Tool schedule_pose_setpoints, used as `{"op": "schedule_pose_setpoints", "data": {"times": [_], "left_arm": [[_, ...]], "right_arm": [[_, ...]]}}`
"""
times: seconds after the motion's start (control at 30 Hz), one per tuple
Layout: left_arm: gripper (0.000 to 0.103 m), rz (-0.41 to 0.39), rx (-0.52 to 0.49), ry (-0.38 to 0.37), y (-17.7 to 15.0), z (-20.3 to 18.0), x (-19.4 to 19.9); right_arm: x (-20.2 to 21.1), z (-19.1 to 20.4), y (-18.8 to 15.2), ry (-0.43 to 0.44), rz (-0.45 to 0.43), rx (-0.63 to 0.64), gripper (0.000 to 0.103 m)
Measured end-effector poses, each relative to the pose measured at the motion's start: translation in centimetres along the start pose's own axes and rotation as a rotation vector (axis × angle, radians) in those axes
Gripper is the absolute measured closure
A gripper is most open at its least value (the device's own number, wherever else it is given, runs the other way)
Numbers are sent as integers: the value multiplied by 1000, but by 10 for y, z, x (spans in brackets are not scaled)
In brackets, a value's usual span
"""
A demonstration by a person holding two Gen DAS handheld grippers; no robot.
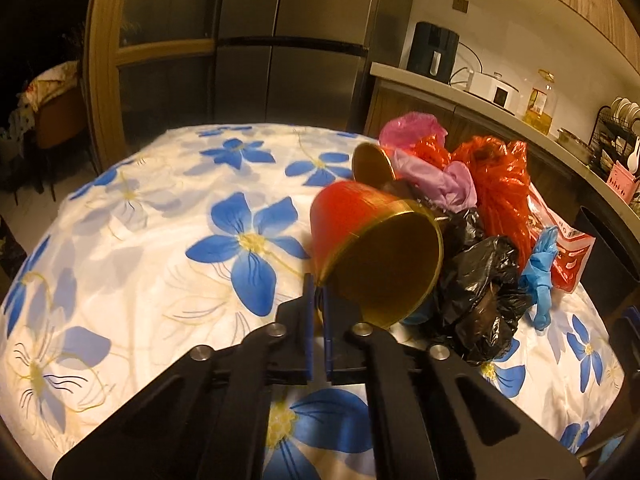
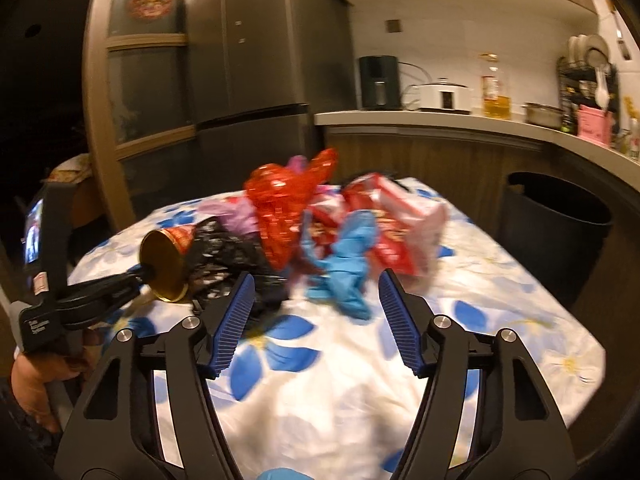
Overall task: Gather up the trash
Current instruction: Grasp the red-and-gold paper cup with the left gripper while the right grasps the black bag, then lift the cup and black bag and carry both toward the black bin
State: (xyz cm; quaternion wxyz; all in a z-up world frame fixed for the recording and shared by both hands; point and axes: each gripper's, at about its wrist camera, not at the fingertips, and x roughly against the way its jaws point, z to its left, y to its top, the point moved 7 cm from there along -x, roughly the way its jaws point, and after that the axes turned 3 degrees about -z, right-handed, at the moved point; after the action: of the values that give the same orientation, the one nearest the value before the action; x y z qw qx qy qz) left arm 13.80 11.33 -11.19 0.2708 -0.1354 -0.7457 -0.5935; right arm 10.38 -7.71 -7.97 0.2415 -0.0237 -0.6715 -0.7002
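Trash pile [image 2: 320, 224]: heaped on the flowered tablecloth [image 1: 160, 240], ahead of both tongs; it lies to the right of the left tongs' tips and straight in front of the right tongs.
Red paper cup [image 1: 360, 236]: tipped on its side, gold inside facing the left wrist camera; its rim sits between the left tongs' pads.
Left tongs [image 1: 317, 300]: pressed together, pinching the rim of the red paper cup at the near left edge of the pile.
Second cup [image 1: 372, 164]: beyond the held cup, gold mouth showing, against the pile.
Black bag [image 1: 480, 292]: just right of the held cup, crumpled, touching it.
Blue glove [image 2: 344, 268]: between the right tongs' tips and slightly beyond them; contact with the pads is not shown.
Right tongs [image 2: 316, 292]: spread, nothing pinched.
Red mesh bag [image 2: 284, 208]: on top of the pile, beyond the blue glove.
Black bin [image 2: 556, 236]: beside the table, right of the right tongs.
Hand [image 2: 44, 376]: grips the left tongs' handle, left of the right tongs.
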Motion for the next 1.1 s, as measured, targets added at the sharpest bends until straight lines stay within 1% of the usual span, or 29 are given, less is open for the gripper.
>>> {"op": "schedule_pose_setpoints", "data": {"times": [0.13, 0.23, 0.4, 0.47, 0.57, 0.77, 0.8, 0.87, 0.9, 0.97, 1.0, 1.07, 1.1], "left_arm": [[101, -33, 20, -16, 2, 2, 7], [101, -75, 17, -4, 5, 3, 20], [101, -97, 49, 1, 3, 11, 36], [101, -101, 55, 3, 2, 14, 41], [101, -106, 62, 7, 1, 18, 44], [101, -101, 78, 10, -1, 22, 44], [101, -99, 78, 9, -1, 22, 43], [101, -100, 78, 10, -1, 22, 43], [101, -100, 78, 9, -1, 23, 43], [101, -99, 80, 12, -1, 23, 43], [101, -98, 81, 13, -2, 23, 43], [101, -96, 82, 19, -3, 24, 44], [101, -95, 85, 19, -3, 24, 44]], "right_arm": [[-10, 17, -2, 61, -9, 13, 44], [-20, 28, -4, 95, -9, 14, 44], [-45, 39, -8, 138, 35, -19, 44], [-51, 42, -10, 149, 49, -19, 37], [-63, 47, -14, 154, 79, -11, 31], [-80, 55, -22, 160, 127, 2, 30], [-82, 56, -23, 161, 136, 9, 32], [-85, 58, -27, 165, 148, 21, 46], [-87, 60, -29, 165, 160, 31, 51], [-88, 62, -33, 166, 173, 46, 65], [-88, 63, -34, 168, 176, 49, 70], [-90, 63, -38, 165, 190, 58, 98], [-92, 63, -41, 171, 207, 60, 98]]}}
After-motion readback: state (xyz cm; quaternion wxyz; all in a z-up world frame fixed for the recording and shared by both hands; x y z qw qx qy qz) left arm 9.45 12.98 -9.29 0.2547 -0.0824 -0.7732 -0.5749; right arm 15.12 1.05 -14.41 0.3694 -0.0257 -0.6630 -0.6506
